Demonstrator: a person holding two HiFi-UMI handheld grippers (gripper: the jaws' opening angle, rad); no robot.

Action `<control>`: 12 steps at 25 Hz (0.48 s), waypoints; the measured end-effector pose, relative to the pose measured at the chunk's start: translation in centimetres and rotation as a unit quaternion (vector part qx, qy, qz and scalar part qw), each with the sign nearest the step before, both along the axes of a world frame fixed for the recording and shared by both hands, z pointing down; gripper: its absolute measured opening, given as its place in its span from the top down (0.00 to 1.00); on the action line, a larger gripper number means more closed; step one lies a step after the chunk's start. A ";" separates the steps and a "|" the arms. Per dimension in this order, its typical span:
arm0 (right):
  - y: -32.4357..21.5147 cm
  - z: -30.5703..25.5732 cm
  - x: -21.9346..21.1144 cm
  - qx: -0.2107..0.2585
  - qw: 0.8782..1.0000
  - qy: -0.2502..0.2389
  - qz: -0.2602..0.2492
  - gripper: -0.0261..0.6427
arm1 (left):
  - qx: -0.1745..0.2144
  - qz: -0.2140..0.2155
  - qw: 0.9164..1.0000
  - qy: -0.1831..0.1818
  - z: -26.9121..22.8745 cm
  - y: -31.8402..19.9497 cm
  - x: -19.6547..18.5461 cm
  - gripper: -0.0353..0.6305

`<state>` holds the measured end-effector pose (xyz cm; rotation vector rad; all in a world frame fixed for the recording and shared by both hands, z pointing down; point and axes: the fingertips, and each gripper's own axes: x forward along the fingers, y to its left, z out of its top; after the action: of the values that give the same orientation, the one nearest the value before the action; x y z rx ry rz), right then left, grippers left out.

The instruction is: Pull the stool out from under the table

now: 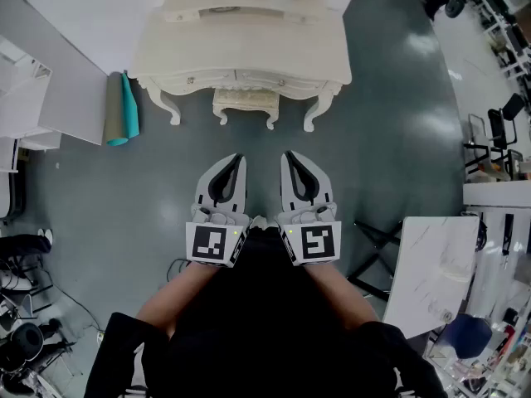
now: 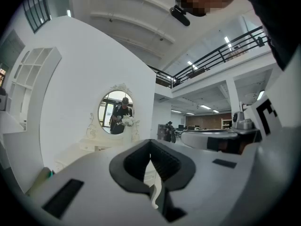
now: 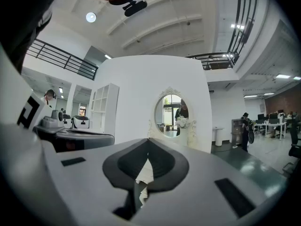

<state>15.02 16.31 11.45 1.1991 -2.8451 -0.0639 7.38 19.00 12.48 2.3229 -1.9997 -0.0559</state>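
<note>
A cream stool (image 1: 245, 104) with curved legs is tucked under the front of an ornate white dressing table (image 1: 249, 52) at the top of the head view. My left gripper (image 1: 238, 159) and right gripper (image 1: 289, 157) hang side by side over the grey floor, a short way in front of the stool and apart from it. Both point level toward the table, jaws shut with nothing between them. In the left gripper view the table and its oval mirror (image 2: 115, 112) show ahead; the right gripper view shows the same mirror (image 3: 171, 114). The jaws hide the stool in both gripper views.
A rolled teal and grey mat (image 1: 121, 109) leans by the table's left leg beside a white partition (image 1: 79, 56). A white marble-topped table (image 1: 431, 272) and a black folding stand (image 1: 375, 251) are at the right. Cables and gear (image 1: 25, 305) lie at the lower left.
</note>
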 end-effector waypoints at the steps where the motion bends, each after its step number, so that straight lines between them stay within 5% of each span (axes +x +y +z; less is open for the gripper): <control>1: 0.2 -0.1 -0.1 0.001 1.000 0.001 -0.001 0.93 | 0.001 -0.003 1.000 0.002 0.1 0.2 -0.2 0.93; 12: 0.7 0.4 1.2 -0.005 1.000 -0.009 0.013 0.93 | 0.015 -0.009 0.999 0.028 0.0 1.9 -1.6 0.93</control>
<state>16.25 16.97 11.81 1.2400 -2.8406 -0.0394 5.80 20.93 12.53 2.2941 -2.0073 -0.1530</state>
